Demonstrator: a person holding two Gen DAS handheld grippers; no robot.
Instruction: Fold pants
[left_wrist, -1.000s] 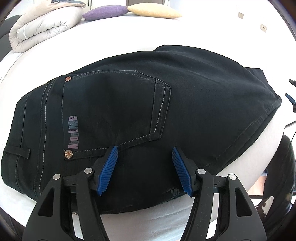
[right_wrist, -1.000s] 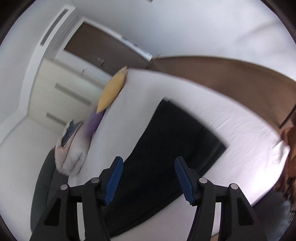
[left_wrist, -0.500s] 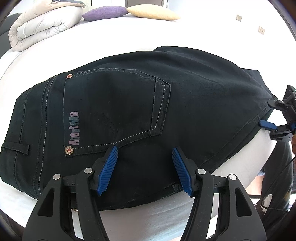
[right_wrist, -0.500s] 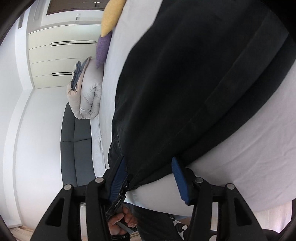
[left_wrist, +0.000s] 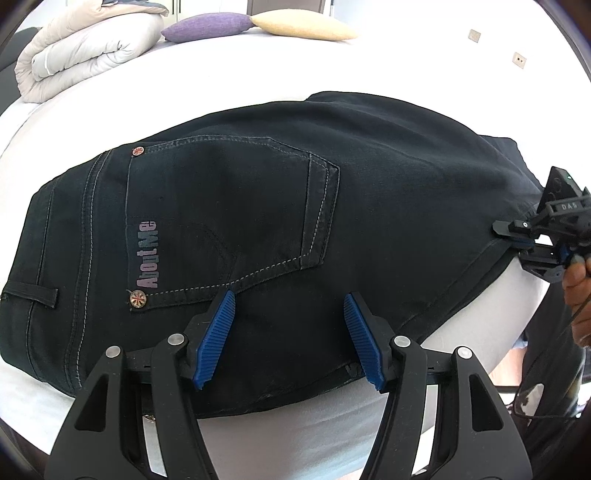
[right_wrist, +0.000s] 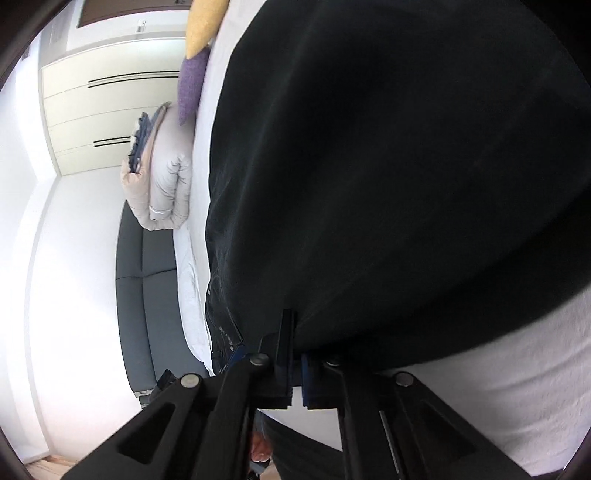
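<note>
Black jeans (left_wrist: 258, 206) lie folded on the white bed (left_wrist: 258, 70), back pocket with "AboutMe" lettering facing up. My left gripper (left_wrist: 288, 336) is open, its blue pads just above the near edge of the jeans below the pocket. My right gripper (right_wrist: 295, 365) is shut on the hem edge of the jeans (right_wrist: 406, 166); it also shows at the right edge of the left wrist view (left_wrist: 517, 236), pinching the cloth there.
A rolled grey duvet (left_wrist: 81, 51), a purple pillow (left_wrist: 207, 26) and a yellow pillow (left_wrist: 303, 26) lie at the far end of the bed. A dark grey sofa (right_wrist: 147, 295) stands beside the bed. White cupboards (right_wrist: 110, 110) line the wall.
My right gripper swung down to the jeans' hem and closed on it. My left gripper stayed open over the near edge.
</note>
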